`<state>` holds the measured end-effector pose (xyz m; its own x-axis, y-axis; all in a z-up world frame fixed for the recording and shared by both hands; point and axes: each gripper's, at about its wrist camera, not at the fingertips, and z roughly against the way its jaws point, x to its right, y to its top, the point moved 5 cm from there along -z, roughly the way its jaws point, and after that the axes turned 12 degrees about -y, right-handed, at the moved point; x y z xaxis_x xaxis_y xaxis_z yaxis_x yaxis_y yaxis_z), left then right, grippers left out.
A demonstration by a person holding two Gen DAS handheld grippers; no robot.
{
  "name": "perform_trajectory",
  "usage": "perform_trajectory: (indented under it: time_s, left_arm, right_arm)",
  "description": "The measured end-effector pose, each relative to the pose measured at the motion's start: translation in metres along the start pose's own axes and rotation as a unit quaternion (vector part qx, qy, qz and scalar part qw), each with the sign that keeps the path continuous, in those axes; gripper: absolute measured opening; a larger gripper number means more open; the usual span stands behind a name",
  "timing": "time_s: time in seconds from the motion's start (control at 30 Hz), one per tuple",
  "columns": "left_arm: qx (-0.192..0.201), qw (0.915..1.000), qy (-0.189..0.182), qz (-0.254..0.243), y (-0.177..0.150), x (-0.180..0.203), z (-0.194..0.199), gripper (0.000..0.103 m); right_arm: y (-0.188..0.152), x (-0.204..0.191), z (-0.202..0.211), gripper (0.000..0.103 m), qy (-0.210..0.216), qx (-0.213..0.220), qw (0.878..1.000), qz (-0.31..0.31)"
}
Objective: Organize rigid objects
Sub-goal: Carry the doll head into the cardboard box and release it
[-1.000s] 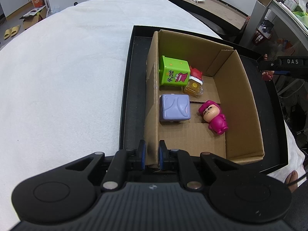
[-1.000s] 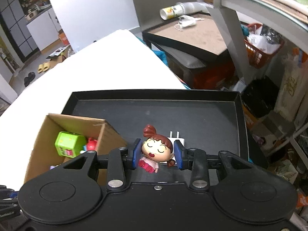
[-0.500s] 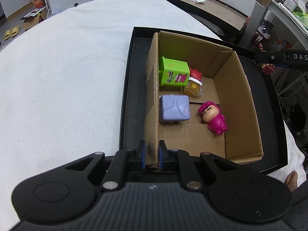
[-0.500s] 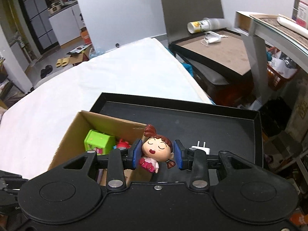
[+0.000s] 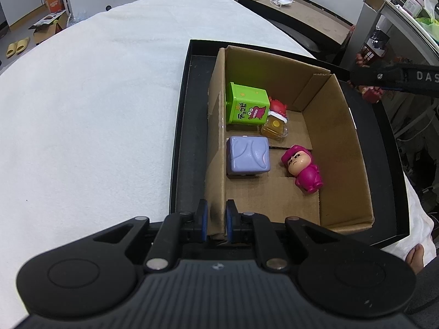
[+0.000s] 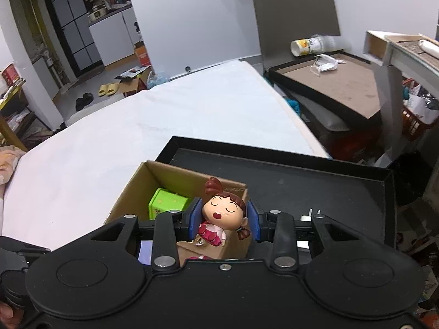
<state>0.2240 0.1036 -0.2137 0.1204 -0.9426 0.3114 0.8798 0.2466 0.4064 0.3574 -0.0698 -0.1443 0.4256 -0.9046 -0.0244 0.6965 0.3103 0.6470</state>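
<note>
Nearest, left gripper (image 5: 214, 223): its blue-padded jaws are clamped on the near end of the left wall of the cardboard box (image 5: 337, 137), seen from above.
Box setting: the open box sits inside a shallow black tray (image 5: 182, 126), which rests on a white cloth-covered table (image 5: 90, 109).
Box contents, near side: a lilac cube-shaped toy (image 5: 248, 156) lies against the left wall; a magenta-suited figurine (image 5: 303, 168) lies on its back just to the right of it, apart from it.
Box contents, far side: a green toy box with a cartoon monster printed on it (image 5: 247, 107) stands by the left wall; a small red toy (image 5: 277, 107) and an amber, clear-cased item (image 5: 274, 127) sit just beside it.
Right gripper (image 6: 223, 220): its jaws are closed on the head of a girl figurine with brown pigtails and a pink outfit (image 6: 222, 213), held in the air above the right side of the box.
Right gripper from the left camera: its black arm reaches in at the far right edge, above the tray rim.
Tray floor, right of the box: a white plug adapter (image 6: 306, 216) lies there, mostly hidden behind the right gripper.
Background: a second table holds a tipped-over stack of paper cups (image 6: 312, 44) and a face mask (image 6: 326, 64).
</note>
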Motion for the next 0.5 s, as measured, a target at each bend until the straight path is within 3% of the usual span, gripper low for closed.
perform_trajectory:
  time_s: [0.37,0.5]
  left_arm:
    - [0.006,0.9999,-0.011,0.000,0.000,-0.003,0.002,0.012]
    - [0.006,0.9999,-0.016,0.000,-0.001,-0.004,0.002,0.012]
  right_arm:
    - [-0.009,-0.028,-0.015,0.036,-0.004,-0.016,0.999,0.038]
    - [-0.010,-0.031,-0.017,0.049,-0.018,-0.010,0.999,0.051]
